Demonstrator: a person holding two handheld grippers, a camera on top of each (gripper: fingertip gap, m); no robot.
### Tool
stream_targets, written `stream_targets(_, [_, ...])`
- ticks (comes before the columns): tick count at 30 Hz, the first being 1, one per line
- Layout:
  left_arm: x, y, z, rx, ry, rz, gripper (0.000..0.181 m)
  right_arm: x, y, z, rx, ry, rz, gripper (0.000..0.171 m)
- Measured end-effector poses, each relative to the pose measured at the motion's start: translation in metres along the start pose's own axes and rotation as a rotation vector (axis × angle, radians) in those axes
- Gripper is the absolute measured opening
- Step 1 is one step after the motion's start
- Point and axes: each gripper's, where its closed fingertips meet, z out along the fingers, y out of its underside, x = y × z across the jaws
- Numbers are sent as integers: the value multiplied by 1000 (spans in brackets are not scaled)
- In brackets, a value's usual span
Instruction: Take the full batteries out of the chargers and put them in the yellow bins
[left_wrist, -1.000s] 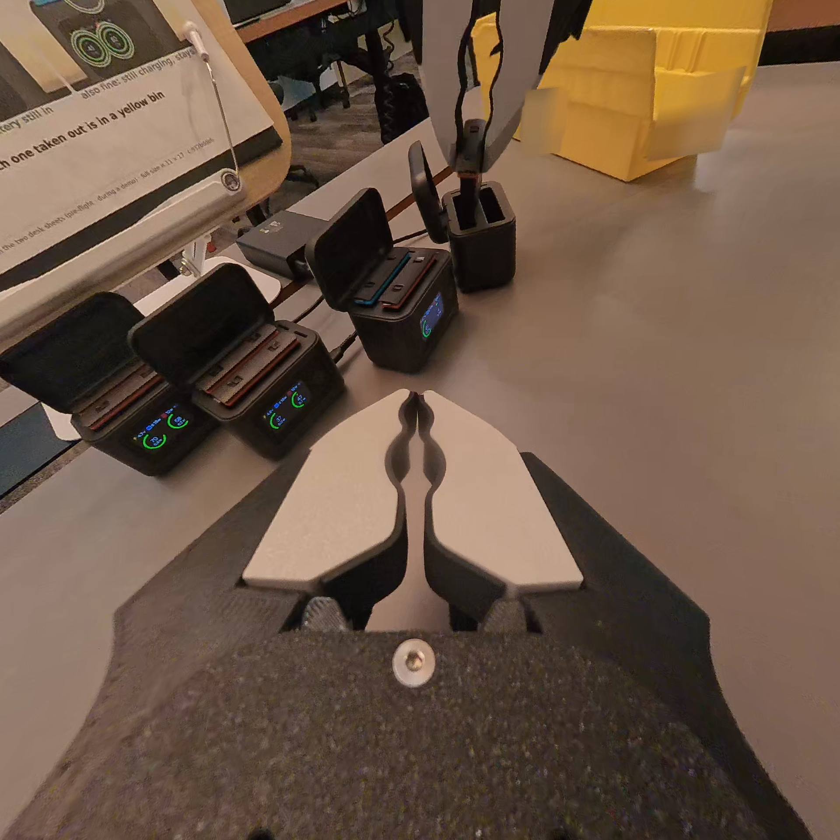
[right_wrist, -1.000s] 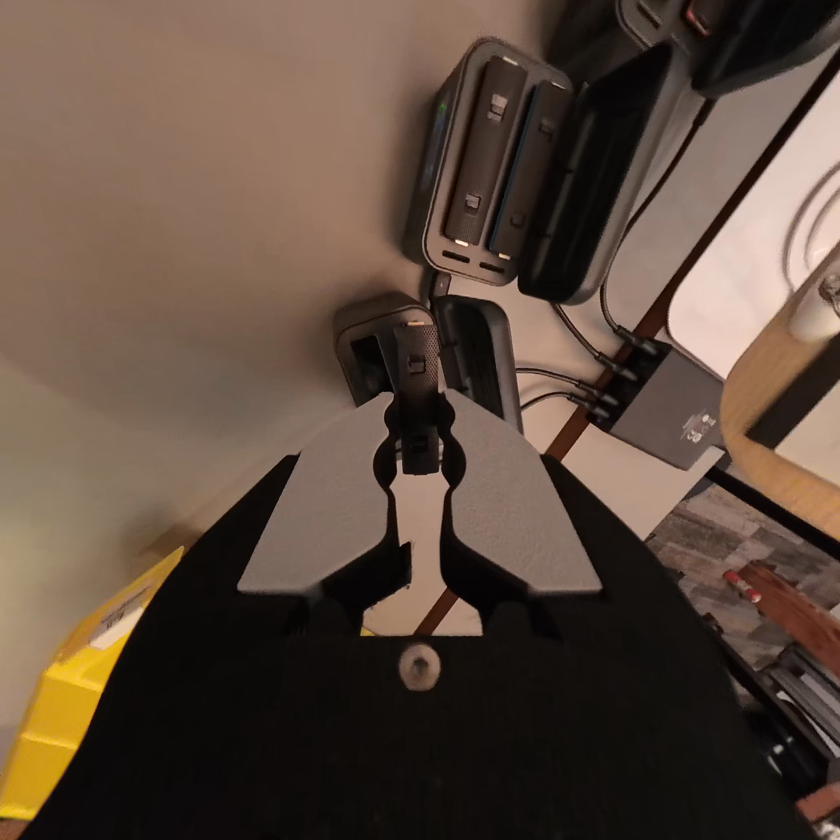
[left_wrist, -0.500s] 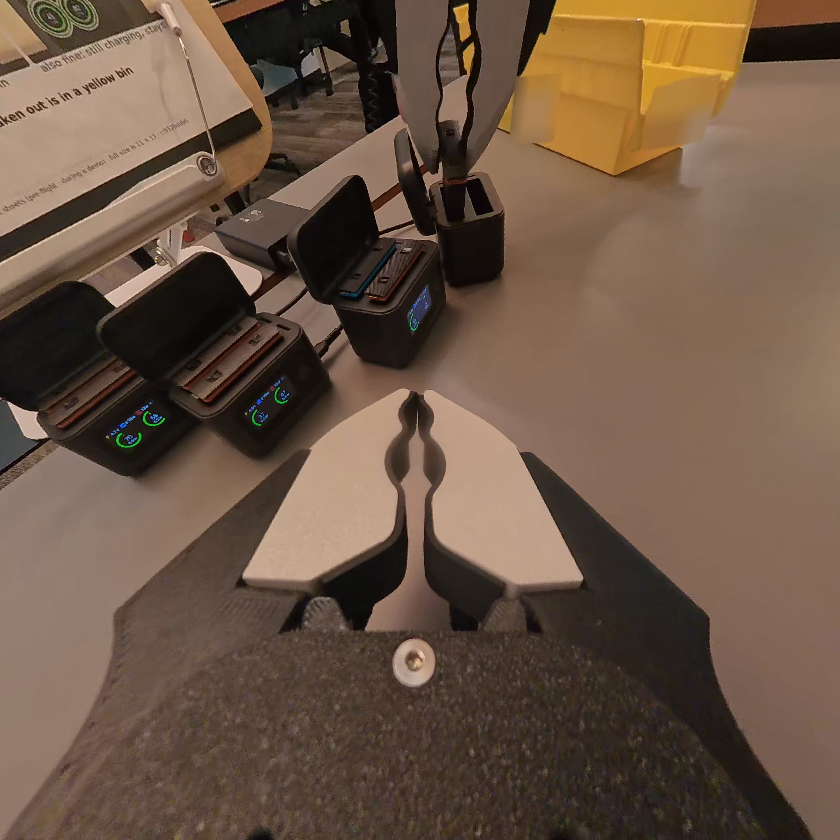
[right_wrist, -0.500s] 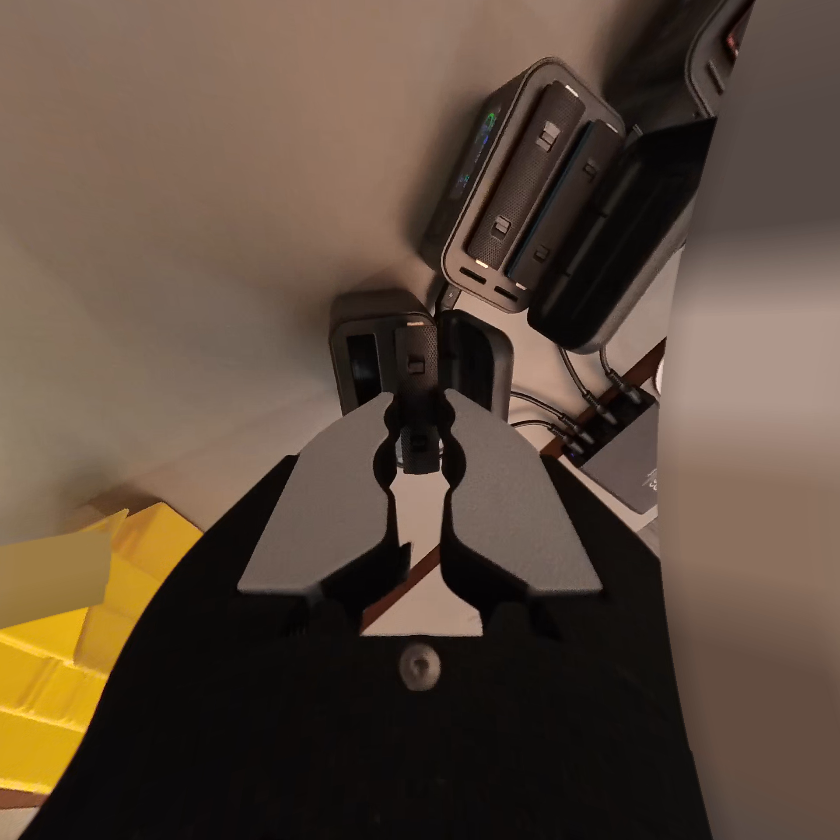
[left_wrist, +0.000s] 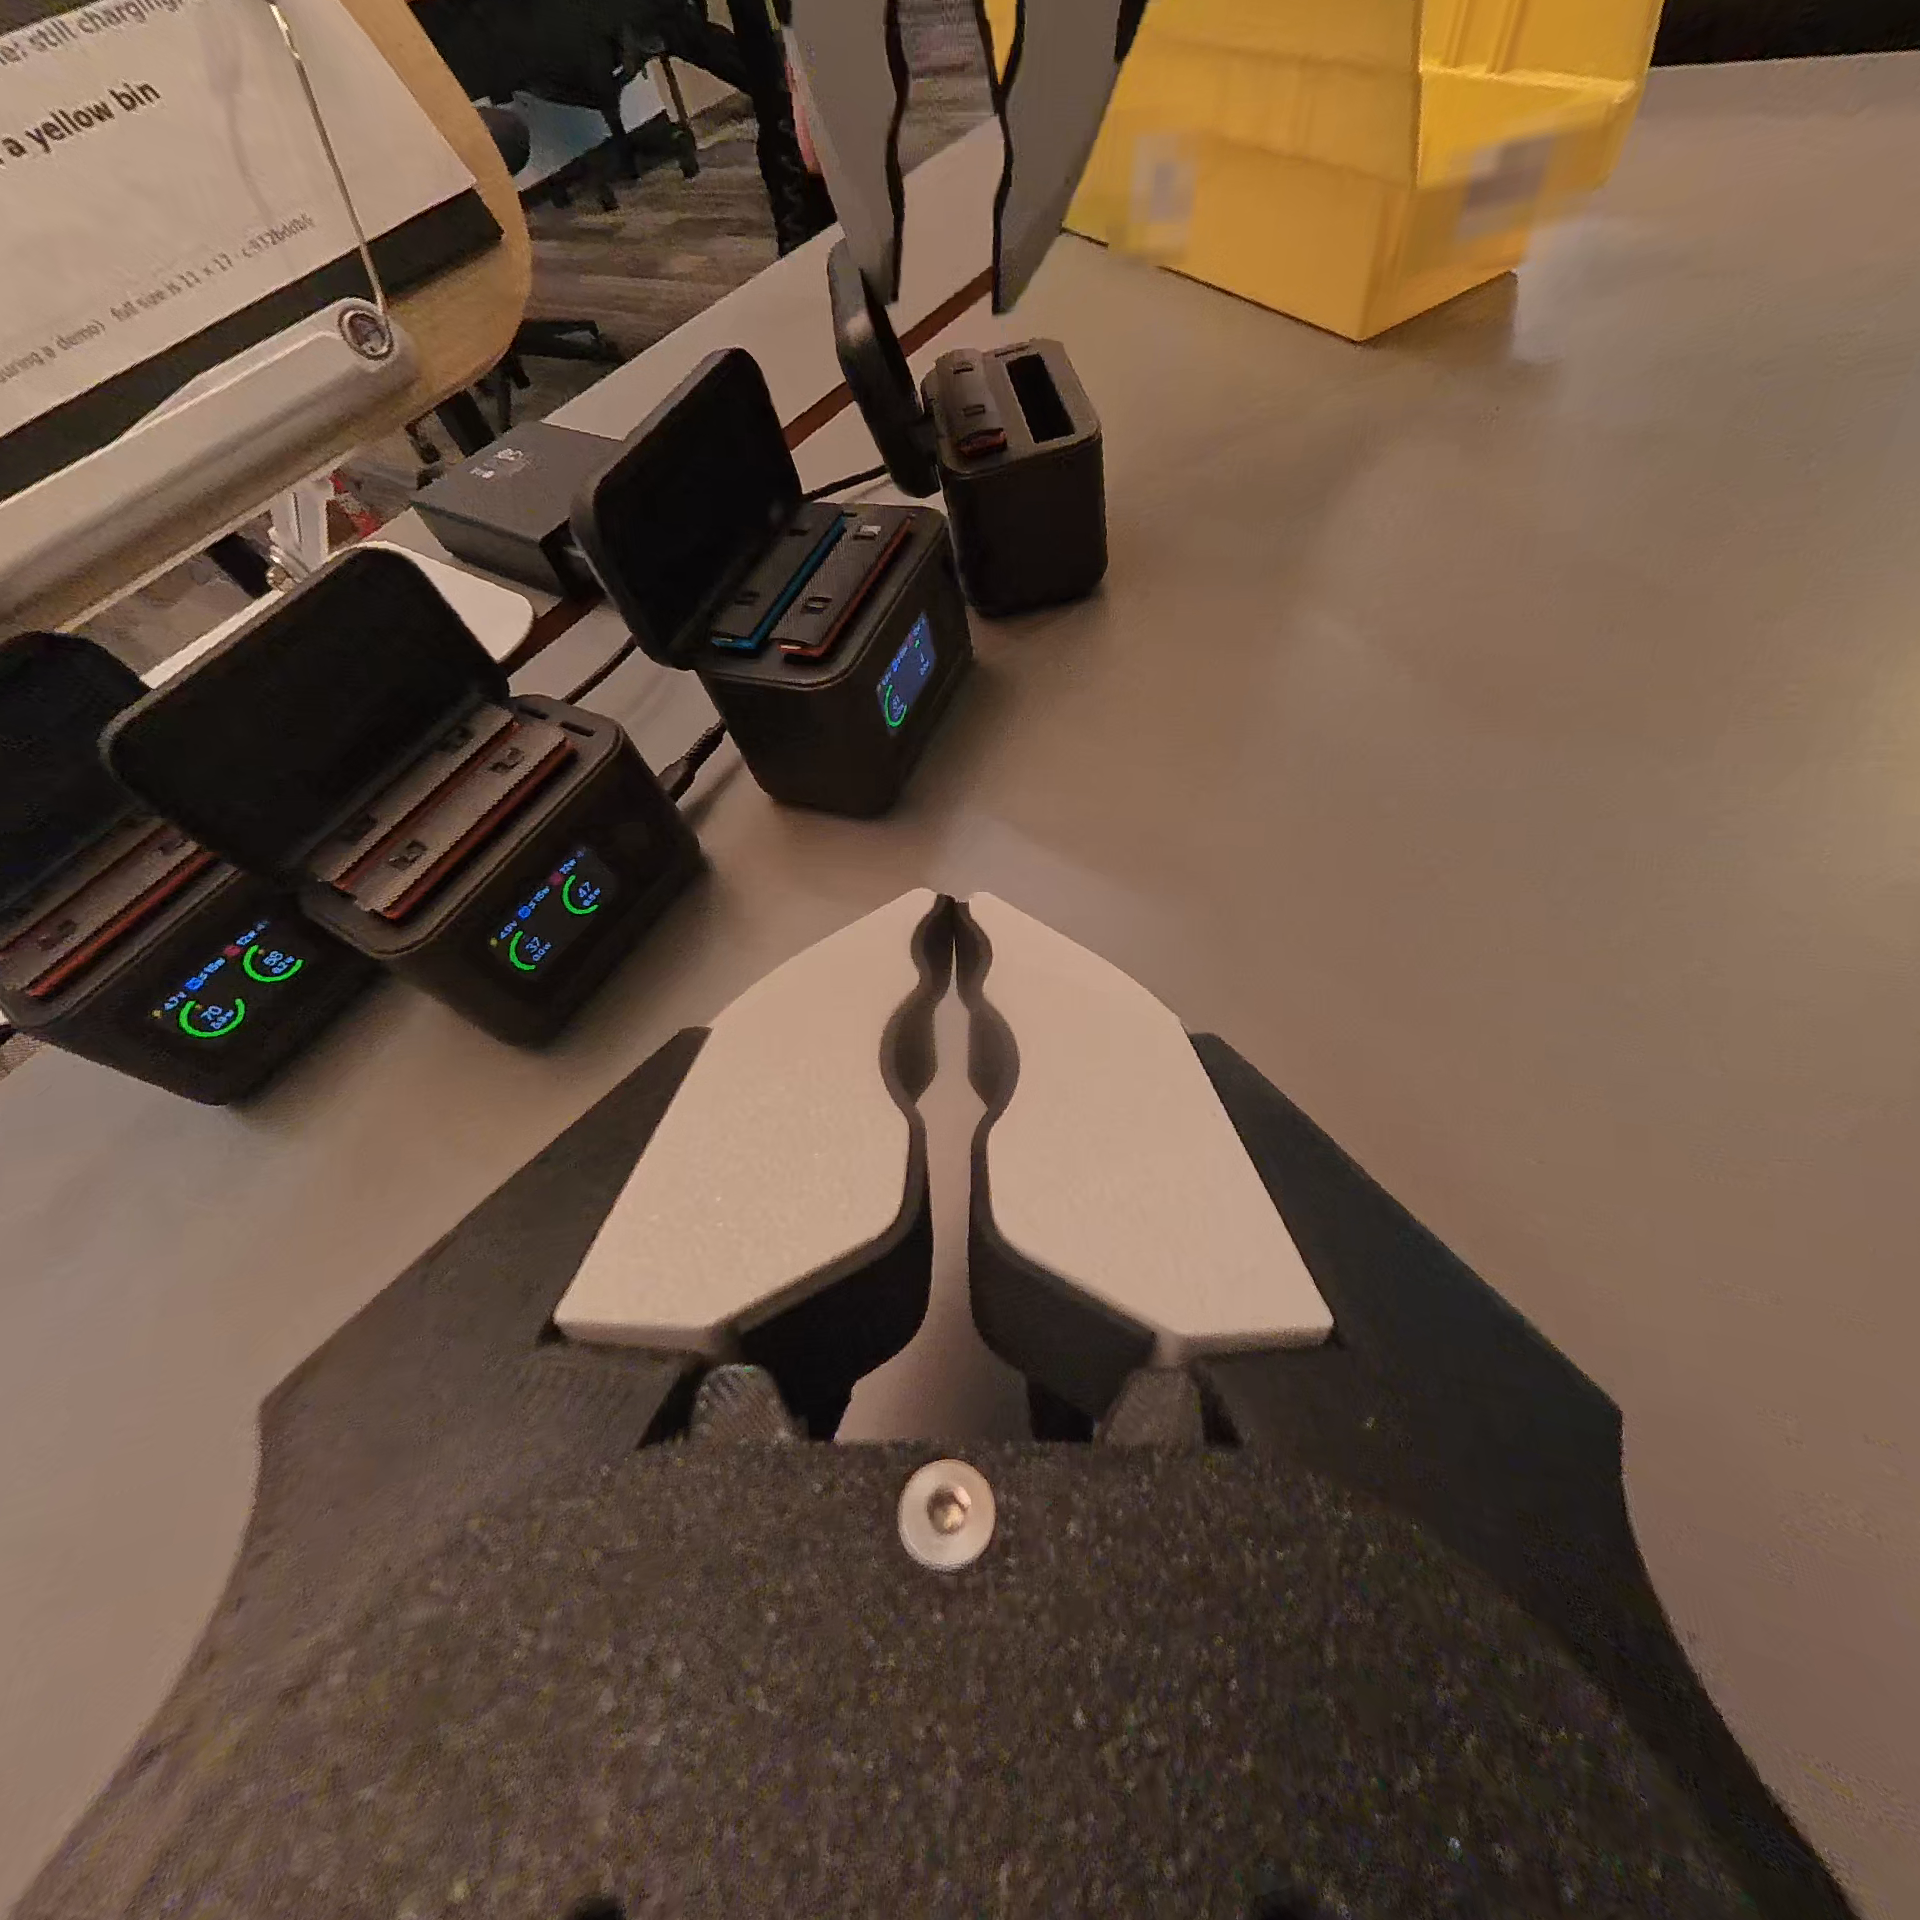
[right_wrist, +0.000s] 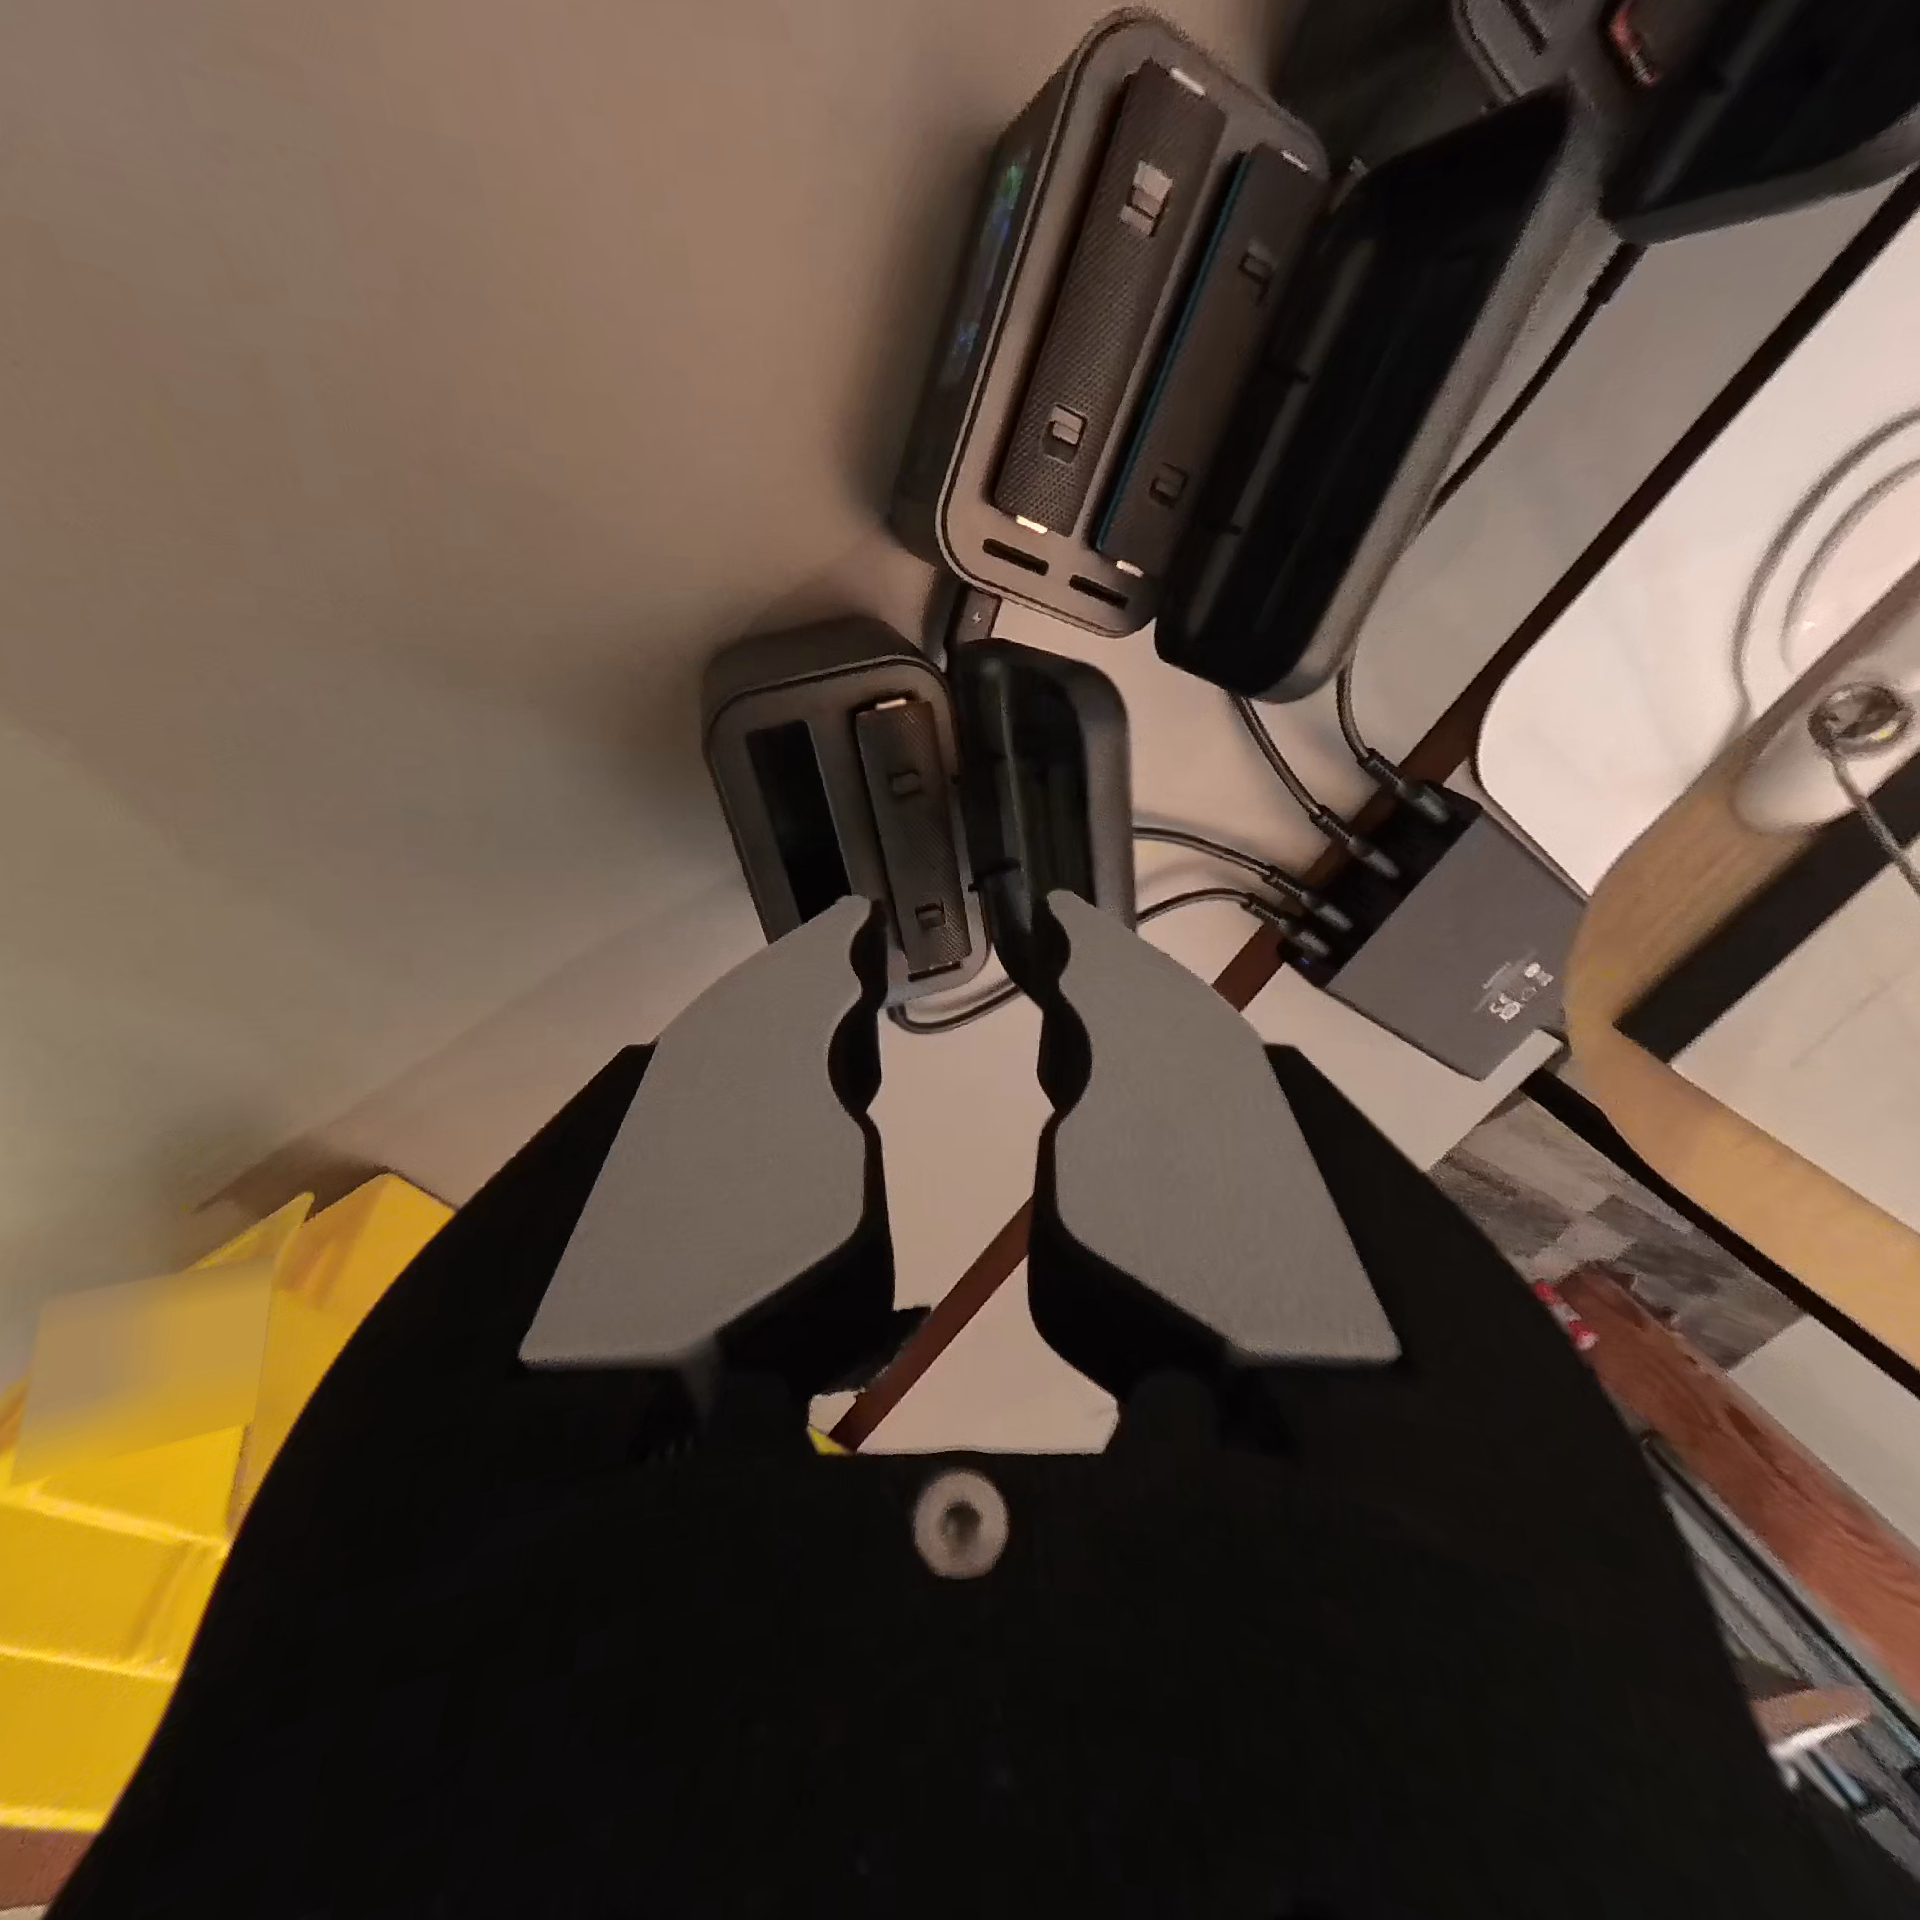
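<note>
Several black chargers stand open in a row on the grey table. The far charger (left_wrist: 1023, 520) holds one battery (left_wrist: 971, 416) in one slot; its other slot is empty. My right gripper (right_wrist: 958, 909) is open and empty just above that battery (right_wrist: 914, 842) and charger (right_wrist: 790, 707); it also shows in the left wrist view (left_wrist: 943, 291). The second charger (left_wrist: 831, 727) holds two batteries, as do the third (left_wrist: 499, 935) and fourth (left_wrist: 156, 1018); all three show green rings on lit screens. My left gripper (left_wrist: 954, 909) is shut and empty, low over the table. Yellow bins (left_wrist: 1351, 187) stand behind.
A grey power hub (right_wrist: 1444, 977) with cables lies behind the chargers at the table's edge. A printed sheet on a wooden stand (left_wrist: 208, 208) rises at the left. The yellow bins (right_wrist: 114, 1507) sit close to the far charger. Bare table (left_wrist: 1507, 831) stretches right. The grey power hub (right_wrist: 1444, 977) lies around 20 cm away from my right fingertips.
My right gripper has opened and let go of the battery, which now sits down in the far charger's slot. My left gripper has stayed shut and drifted slightly.
</note>
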Motion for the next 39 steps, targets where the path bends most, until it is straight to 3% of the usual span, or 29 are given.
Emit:
stream_targets(12, [3,-4,-3,10,1,10,0,-7,-7,-19,133,134,381,18])
stream_targets(20, [9,3,1,-19,14,36,0,-45,19,6,48,96,724,86])
stream_targets(23, [11,4,1,-23,12,52,0,-47,13,20,29,148,873,99])
stream_targets(28, [16,2,0,-23,24,80,0,-40,3,43,103,242,1186,102])
stream_targets(31, [21,-4,-3,-8,34,90,0,-35,4,53,154,321,1254,102])
stream_targets(32, [22,-5,-3,-4,35,95,0,-31,6,52,178,361,1272,92])
stream_targets(39, [26,-9,-6,7,42,110,0,-26,13,50,250,521,1420,91])
